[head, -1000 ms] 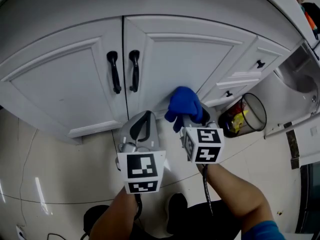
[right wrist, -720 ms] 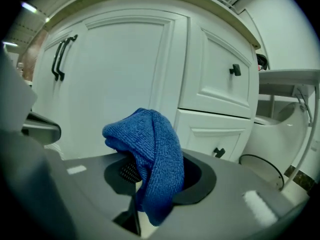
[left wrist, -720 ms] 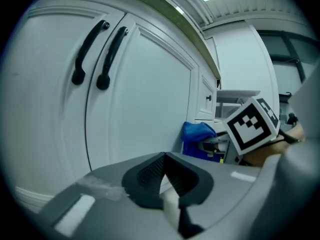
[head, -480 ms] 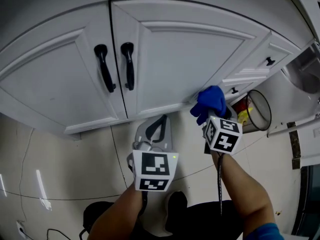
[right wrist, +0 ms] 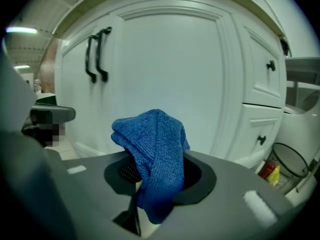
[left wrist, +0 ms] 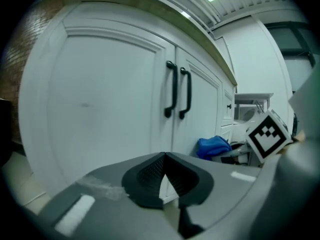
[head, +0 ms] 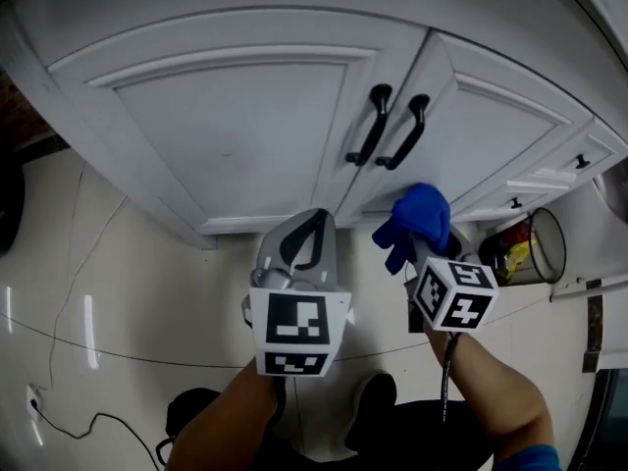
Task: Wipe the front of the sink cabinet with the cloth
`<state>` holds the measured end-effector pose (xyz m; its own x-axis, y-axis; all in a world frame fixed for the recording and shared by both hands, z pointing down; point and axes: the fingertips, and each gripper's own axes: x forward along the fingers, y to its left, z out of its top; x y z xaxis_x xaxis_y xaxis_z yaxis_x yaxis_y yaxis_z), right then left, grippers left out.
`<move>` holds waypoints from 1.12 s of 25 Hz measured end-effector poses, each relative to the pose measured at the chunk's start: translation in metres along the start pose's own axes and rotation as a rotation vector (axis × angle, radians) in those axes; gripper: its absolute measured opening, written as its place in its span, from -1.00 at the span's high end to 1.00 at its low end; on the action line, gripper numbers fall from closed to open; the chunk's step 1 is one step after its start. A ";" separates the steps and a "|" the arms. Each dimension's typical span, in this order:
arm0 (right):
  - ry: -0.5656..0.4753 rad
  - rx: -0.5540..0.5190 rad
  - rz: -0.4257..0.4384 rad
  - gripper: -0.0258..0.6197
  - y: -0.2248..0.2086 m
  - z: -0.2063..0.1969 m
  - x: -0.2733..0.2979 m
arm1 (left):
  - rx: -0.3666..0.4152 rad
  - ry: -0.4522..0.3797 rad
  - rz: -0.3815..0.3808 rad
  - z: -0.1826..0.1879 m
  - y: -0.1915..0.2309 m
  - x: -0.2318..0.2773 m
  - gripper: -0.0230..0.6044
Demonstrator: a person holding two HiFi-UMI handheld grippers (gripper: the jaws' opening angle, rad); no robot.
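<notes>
My left gripper (head: 306, 226) sits low before the sink cabinet (head: 226, 116), at the left door's lower edge. My right gripper (head: 420, 248) is just beside it on the right, with the cloth (head: 417, 219) between its jaws, close before the right door. The paired handles (head: 392, 130) lie above both — drawers (head: 549, 180), then a bin (head: 535, 248) on the floor, stand farther right.

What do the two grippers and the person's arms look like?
The left gripper and the right gripper are grey shells with black ribbed pads, each bearing a white cube with black square markers. A black cable leaves the right one. Forearms are bare; a blue sleeve shows on the right arm.
</notes>
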<state>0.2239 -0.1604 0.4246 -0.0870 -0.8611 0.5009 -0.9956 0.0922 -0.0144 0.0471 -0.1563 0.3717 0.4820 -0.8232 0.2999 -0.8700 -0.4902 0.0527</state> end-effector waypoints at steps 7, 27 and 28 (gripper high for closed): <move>-0.132 -0.176 0.448 0.47 0.231 0.033 -0.017 | -0.110 -0.040 0.251 0.011 0.135 -0.090 0.91; -0.094 -0.320 0.582 0.47 0.391 -0.018 0.053 | -0.131 0.033 0.444 -0.018 0.237 -0.174 0.91; -0.086 -0.314 0.572 0.47 0.382 -0.019 0.052 | -0.127 0.033 0.431 -0.016 0.230 -0.168 0.91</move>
<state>-0.1602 -0.1608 0.4616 -0.6149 -0.6687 0.4180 -0.7356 0.6775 0.0016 -0.2359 -0.1261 0.3486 0.0710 -0.9341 0.3500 -0.9974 -0.0639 0.0319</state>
